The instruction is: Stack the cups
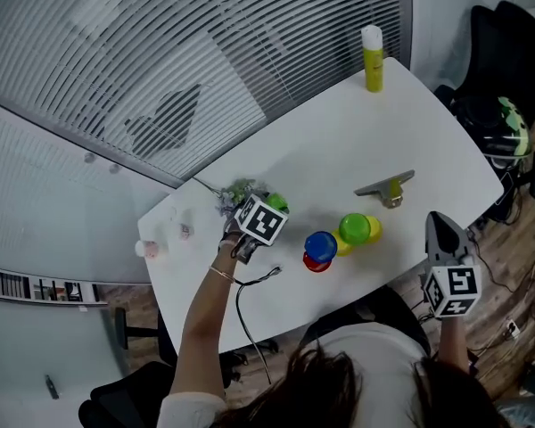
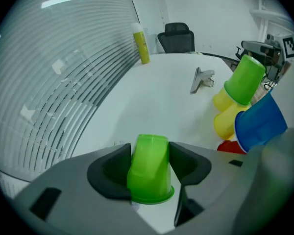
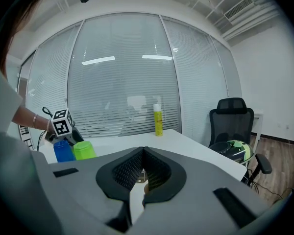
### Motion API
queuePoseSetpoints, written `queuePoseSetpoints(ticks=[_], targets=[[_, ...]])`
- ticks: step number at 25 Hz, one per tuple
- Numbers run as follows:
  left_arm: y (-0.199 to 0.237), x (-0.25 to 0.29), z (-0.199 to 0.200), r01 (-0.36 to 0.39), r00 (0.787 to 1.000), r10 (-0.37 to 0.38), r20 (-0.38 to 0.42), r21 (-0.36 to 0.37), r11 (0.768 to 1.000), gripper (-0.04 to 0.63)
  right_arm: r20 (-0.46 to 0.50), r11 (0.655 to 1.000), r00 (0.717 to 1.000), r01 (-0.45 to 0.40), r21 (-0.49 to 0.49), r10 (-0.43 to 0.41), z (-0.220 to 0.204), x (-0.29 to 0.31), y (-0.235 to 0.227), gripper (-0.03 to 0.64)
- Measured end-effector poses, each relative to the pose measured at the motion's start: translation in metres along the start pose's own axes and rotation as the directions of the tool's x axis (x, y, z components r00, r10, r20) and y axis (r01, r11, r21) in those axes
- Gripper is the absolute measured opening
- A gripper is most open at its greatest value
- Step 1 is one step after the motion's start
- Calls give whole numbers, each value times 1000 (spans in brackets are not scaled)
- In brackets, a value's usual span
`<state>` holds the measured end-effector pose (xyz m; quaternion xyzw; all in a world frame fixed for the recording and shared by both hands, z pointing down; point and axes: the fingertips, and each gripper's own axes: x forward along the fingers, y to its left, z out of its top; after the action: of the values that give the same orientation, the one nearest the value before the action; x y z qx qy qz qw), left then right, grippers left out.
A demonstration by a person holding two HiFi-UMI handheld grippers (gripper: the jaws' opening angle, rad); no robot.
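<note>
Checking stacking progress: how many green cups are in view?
2. One green cup is gripped between the left gripper's jaws; the other green cup sits over a yellow cup near the blue cup. Others could be nested unseen.

The white worktop [image 1: 339,141] stretches ahead of the left tool [image 2: 150,153]. At its far end, ahead and left of that tool, stands a yellow bottle with a white cap [image 1: 373,58]. A grey metal clip [image 1: 386,187] lies ahead and to the right. A black cable [image 1: 237,306] trails behind it. Ahead and right of the right tool [image 3: 143,173], a black office chair [image 3: 230,112] carries a green-patterned helmet [image 3: 232,148]. Slatted blinds [image 1: 205,43] hang beyond the worktop.
</note>
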<state>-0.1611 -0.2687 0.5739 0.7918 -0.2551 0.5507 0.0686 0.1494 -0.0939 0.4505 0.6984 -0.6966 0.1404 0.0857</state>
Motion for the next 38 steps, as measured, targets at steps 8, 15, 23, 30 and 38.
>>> queuePoseSetpoints(ticks=[8, 15, 23, 30, 38], targets=[[1, -53, 36, -52, 974, 91, 208, -185, 981, 258, 33, 996, 996, -81, -22, 81, 13, 0, -2, 28], [-4, -108, 60, -11, 886, 199, 419, -411, 912, 258, 48, 988, 987, -148, -46, 150, 19, -4, -5, 28], [-10, -156, 69, 74, 764, 337, 551, -593, 801, 258, 58, 973, 973, -220, -73, 224, 22, -7, -13, 28], [-24, -196, 71, 146, 618, 468, 632, -677, 721, 256, 60, 958, 959, -269, -101, 275, 23, -9, -17, 28], [-54, -217, 76, 145, 500, 568, 653, -710, 689, 256, 55, 944, 947, -307, -118, 315, 21, -11, -13, 28]])
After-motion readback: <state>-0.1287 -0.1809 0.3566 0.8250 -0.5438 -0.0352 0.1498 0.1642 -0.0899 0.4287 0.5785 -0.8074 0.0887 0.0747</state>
